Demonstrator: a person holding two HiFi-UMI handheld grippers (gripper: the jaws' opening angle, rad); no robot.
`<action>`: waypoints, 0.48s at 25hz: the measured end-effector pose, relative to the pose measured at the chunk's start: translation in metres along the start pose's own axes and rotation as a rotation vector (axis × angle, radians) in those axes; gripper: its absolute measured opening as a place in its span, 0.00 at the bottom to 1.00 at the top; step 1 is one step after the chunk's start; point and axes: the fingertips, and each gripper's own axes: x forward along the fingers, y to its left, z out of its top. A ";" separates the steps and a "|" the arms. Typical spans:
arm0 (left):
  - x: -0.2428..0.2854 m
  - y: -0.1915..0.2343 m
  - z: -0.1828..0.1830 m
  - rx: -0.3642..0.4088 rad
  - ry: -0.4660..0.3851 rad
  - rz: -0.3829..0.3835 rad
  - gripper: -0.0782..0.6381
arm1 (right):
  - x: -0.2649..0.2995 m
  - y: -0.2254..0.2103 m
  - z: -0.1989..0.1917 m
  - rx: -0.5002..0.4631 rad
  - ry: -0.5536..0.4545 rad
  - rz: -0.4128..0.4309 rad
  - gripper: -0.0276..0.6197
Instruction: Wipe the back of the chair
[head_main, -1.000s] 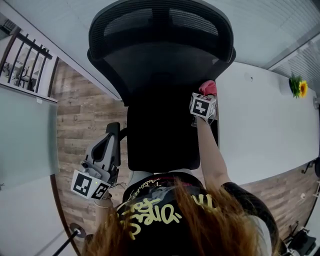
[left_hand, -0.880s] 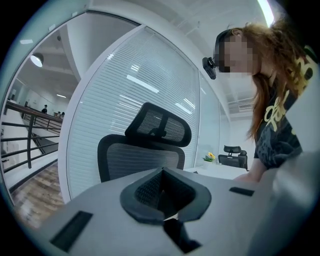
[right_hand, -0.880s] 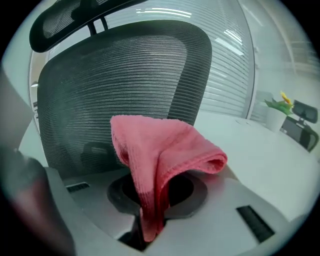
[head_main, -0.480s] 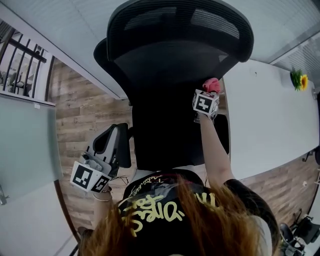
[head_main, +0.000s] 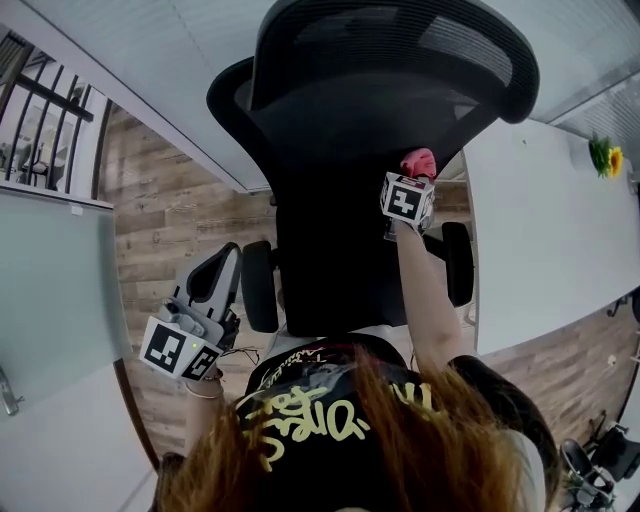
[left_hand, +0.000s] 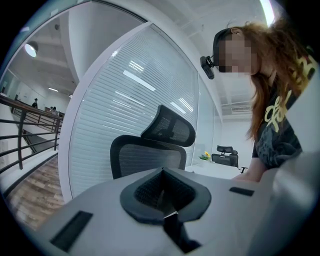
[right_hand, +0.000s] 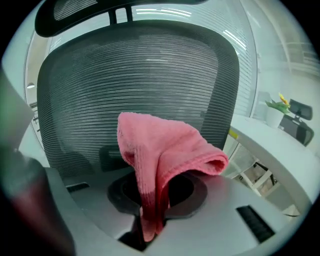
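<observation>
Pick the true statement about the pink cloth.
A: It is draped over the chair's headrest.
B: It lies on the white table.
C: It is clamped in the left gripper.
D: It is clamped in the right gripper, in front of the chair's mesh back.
D: the right gripper view shows the pink cloth pinched in the right gripper, with the mesh chair back behind it.

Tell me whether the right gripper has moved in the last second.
Yes: the right gripper with the pink cloth shifted left, away from the white table edge.
</observation>
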 end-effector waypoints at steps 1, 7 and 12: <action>-0.001 0.002 0.000 0.000 0.000 -0.001 0.10 | 0.000 0.006 0.000 -0.002 0.000 0.007 0.14; -0.008 0.013 -0.001 -0.005 -0.002 -0.003 0.10 | -0.001 0.038 0.001 -0.020 -0.005 0.046 0.14; -0.016 0.021 -0.004 -0.015 -0.005 0.003 0.10 | -0.002 0.059 0.000 -0.026 -0.010 0.067 0.14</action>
